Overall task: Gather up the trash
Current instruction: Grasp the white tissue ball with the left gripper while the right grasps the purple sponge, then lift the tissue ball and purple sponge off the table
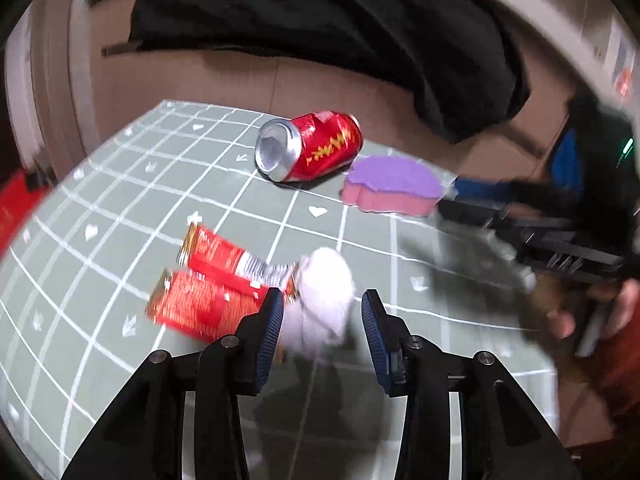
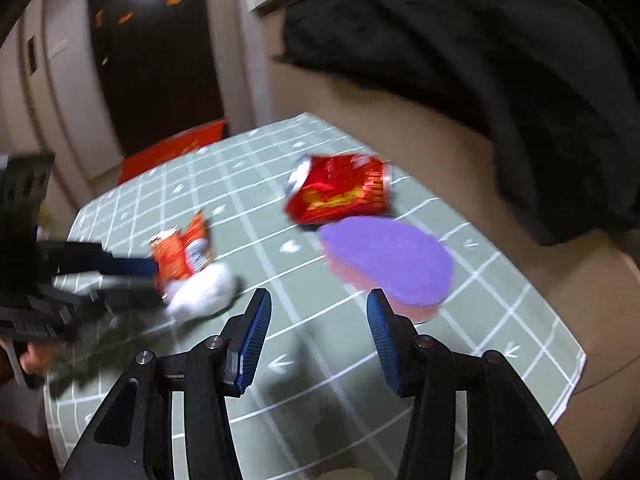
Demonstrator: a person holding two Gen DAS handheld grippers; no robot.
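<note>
Left gripper [image 1: 322,316]: jaws parted, pads not pressing anything; white tissue wad [image 1: 326,292] lies on the counter [image 1: 120,184] between and just ahead of the tips, motion-blurred.
Wrapper [image 1: 216,280]: red, crumpled, at 10 o'clock of the wad, touching it.
Right gripper [image 2: 318,312]: jaws parted, nothing between them; in the left view it reaches in from 3 o'clock, held by a hand [image 1: 592,312].
Sponge [image 2: 388,260]: purple top, pink base, flat on the counter just beyond the right fingertip at 1 o'clock.
Can [image 1: 308,146]: red, on its side, farther off at 12 o'clock, just beside the sponge.
Black cloth [image 1: 340,28]: beyond the counter's far edge.
</note>
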